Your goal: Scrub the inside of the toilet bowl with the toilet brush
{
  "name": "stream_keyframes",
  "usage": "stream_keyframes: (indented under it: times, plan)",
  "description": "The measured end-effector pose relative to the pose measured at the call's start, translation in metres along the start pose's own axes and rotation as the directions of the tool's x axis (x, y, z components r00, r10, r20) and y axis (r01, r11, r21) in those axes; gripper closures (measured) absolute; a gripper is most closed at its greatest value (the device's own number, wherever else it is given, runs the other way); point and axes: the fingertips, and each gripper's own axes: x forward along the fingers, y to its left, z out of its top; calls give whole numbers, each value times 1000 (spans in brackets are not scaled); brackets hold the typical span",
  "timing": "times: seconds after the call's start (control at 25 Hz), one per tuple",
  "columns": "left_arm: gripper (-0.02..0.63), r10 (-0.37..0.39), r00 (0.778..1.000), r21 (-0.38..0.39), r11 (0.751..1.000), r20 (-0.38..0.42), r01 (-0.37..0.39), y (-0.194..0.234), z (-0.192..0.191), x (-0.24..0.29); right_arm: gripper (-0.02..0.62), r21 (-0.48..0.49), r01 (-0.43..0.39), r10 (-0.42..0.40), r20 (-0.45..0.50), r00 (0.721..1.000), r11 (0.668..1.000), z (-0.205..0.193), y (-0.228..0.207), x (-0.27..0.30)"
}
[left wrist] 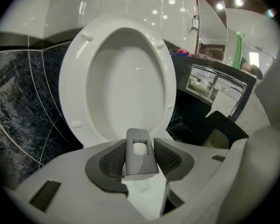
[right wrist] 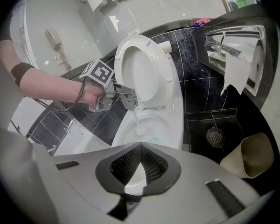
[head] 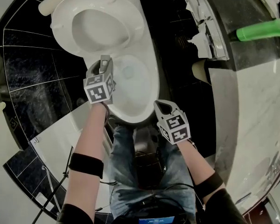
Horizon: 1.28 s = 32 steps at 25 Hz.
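Glossy ceramic toilet bowl [head: 150, 85] (polished stone tiles [head: 32, 69])

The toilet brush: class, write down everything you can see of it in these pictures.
The toilet brush has a flat grey handle, plastic by its look, with a rectangular hole near its top. The left tongs clamp that handle between their dark textured pads. Below them a pale, slender shaft slants down into the toilet bowl, ending in a white bristle head low inside the bowl. Whether the head touches the porcelain cannot be told.

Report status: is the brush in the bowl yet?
Left claw shut on toilet brush, head down in toilet bowl. Right claw shut, empty, clear of bowl. Seat up, nothing blocking.
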Motion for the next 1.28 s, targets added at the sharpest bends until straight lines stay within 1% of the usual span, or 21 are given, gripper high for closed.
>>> stream_keyframes:
  times: [0.12,0.28,0.44,0.56,0.72,0.88,1.0,1.12,1.28]
  plan:
    - [410,1,1000,-20,1000,-5,-1,16,-11,-15,594,-16,-10,10,2,1000,1000,3,14,8]
    - [410,-11,1000,-36,999,-27,10,25,-33,-33,594,-30,-30,30,4,1000,999,10,33,14]
    - [410,-30,997,-32,999,-73,28,25,-62,-53,594,-38,-43,43,-1,999,998,15,47,13]
    - [410,-41,992,-15,999,-120,39,23,-84,-67,594,-44,-42,42,-2,999,998,16,50,10]
    - [411,-47,980,15,999,-195,51,21,-113,-82,594,-53,-31,31,-2,1000,998,11,47,6]
    - [411,-48,966,17,998,-255,54,22,-140,-98,594,-41,-34,34,3,999,999,14,49,-3]
    - [411,-52,951,14,998,-305,59,15,-151,-111,595,-42,-22,22,5,1000,999,8,43,-9]
    - [411,-77,935,11,996,-345,86,3,-166,-117,594,-27,-20,20,3,1000,999,6,42,-17]
    - [411,-103,921,23,992,-375,120,-12,-181,-121,595,-16,-13,13,4,1000,1000,2,37,-26]
